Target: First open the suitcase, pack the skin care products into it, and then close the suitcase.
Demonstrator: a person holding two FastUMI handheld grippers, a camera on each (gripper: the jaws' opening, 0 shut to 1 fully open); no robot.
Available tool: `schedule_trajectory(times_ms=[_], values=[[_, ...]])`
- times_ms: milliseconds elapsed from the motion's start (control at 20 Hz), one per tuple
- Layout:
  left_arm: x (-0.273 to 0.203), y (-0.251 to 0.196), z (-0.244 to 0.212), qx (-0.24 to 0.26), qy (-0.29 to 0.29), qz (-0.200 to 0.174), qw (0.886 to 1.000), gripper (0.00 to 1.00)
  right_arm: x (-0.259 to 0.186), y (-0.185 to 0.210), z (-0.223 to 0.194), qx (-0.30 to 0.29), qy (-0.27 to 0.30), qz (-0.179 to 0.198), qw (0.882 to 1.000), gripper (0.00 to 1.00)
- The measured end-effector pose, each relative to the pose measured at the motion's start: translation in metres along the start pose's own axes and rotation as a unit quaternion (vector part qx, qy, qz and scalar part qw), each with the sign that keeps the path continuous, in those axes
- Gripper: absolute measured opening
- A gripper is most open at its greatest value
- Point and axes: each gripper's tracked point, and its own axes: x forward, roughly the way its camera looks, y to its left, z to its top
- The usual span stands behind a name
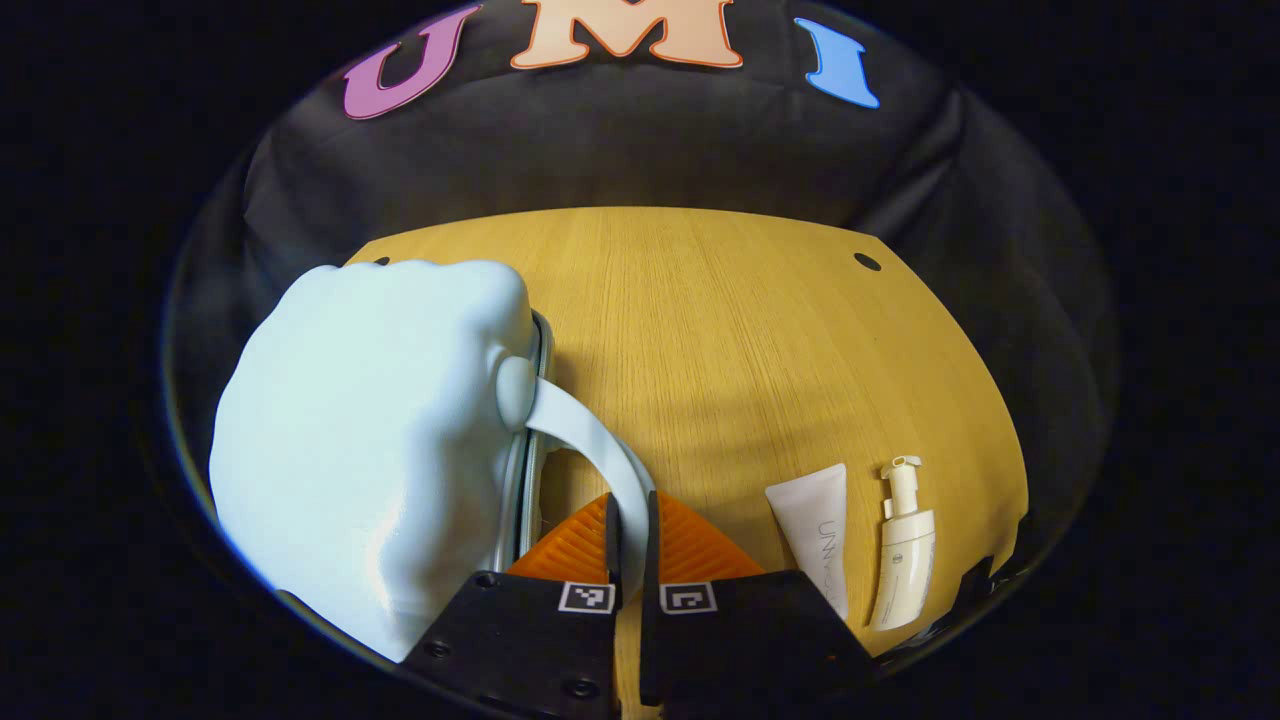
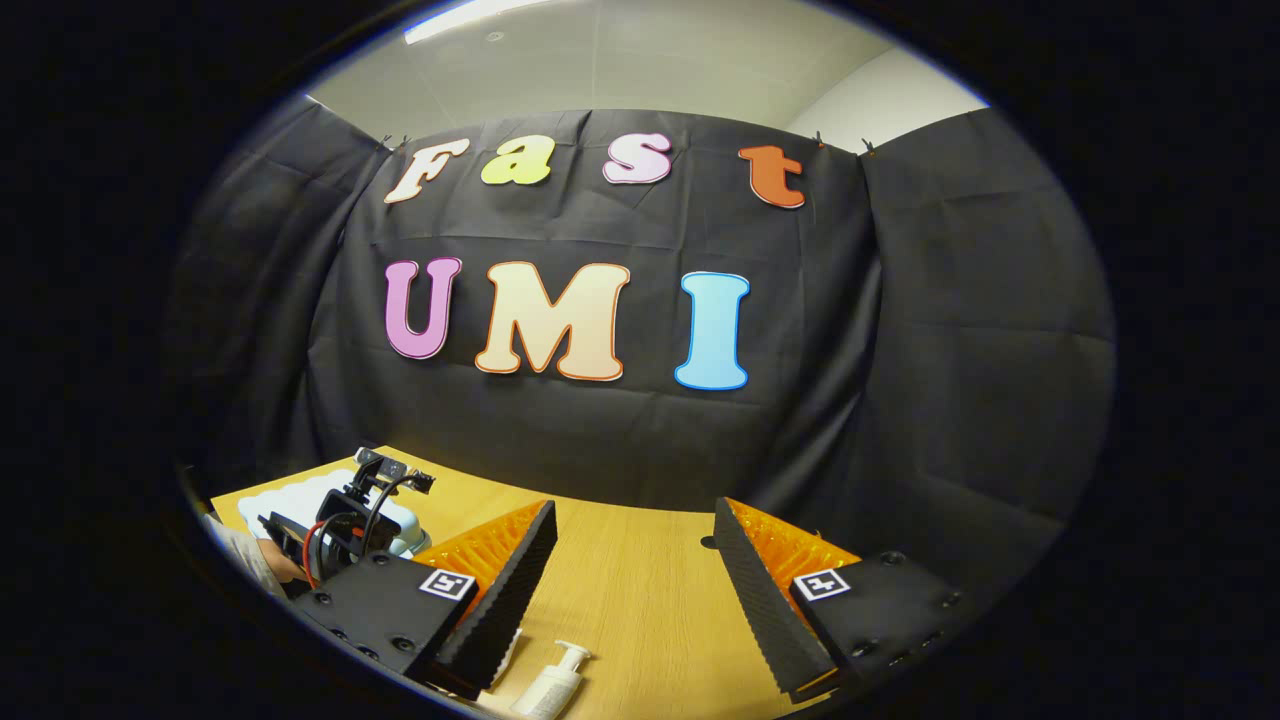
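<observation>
The left gripper, nearest the lens in the left gripper view, has its two fingers drawn almost together on the pale strap handle of the light blue, cloud-shaped suitcase, which lies closed on the wooden table with its zip seam running along the edge beside the fingers; the step in hand appears to be opening the case, and it would likely go best with the grip kept firm on the strap and the lid lifted in a slow arc away from the seam, so the rounded shell does not slide on the smooth board; whether the zip is already undone cannot be told from here; the right gripper, seen in the right gripper view, stands wide open and holds nothing, poised above the table's near edge where it could steady the base if the case starts to shift; by count, largest first: one suitcase, two grippers, and two skin care products lying side by side just right of the left gripper's fingers, well apart from the case, namely one white tube and one cream pump bottle.
</observation>
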Motion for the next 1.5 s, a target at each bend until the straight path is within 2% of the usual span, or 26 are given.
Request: schedule_trajectory(times_ms=[150, 300, 450, 700, 900, 1100, 1500], values=[[-0.009, -0.003, 0.009, -0.010, -0.025, -0.015, 1.000, 0.00, 0.002, 0.001, 0.000, 0.005, -0.002, 0.004, 1.000, 0.99], [-0.029, 0.003, 0.028, 0.017, -0.043, -0.012, 0.999, 0.00, 0.004, 0.005, -0.001, 0.015, -0.005, 0.014, 1.000, 0.99], [-0.052, 0.004, 0.042, -0.007, -0.051, -0.024, 0.998, 0.00, 0.008, 0.017, -0.002, 0.018, -0.007, 0.030, 0.999, 0.99], [-0.092, 0.019, 0.076, -0.002, -0.086, -0.020, 0.996, 0.00, 0.012, 0.040, 0.000, 0.024, -0.015, 0.061, 0.998, 1.00], [-0.127, 0.047, 0.105, -0.003, -0.114, -0.018, 0.993, 0.00, 0.015, 0.056, -0.001, 0.033, -0.014, 0.074, 0.997, 0.99], [-0.158, 0.086, 0.127, 0.010, -0.146, 0.001, 0.989, 0.00, 0.018, 0.072, -0.004, 0.043, -0.010, 0.080, 0.996, 0.99], [-0.182, 0.150, 0.152, 0.023, -0.167, 0.017, 0.986, 0.00, 0.020, 0.115, -0.002, 0.045, -0.012, 0.083, 0.995, 1.00]])
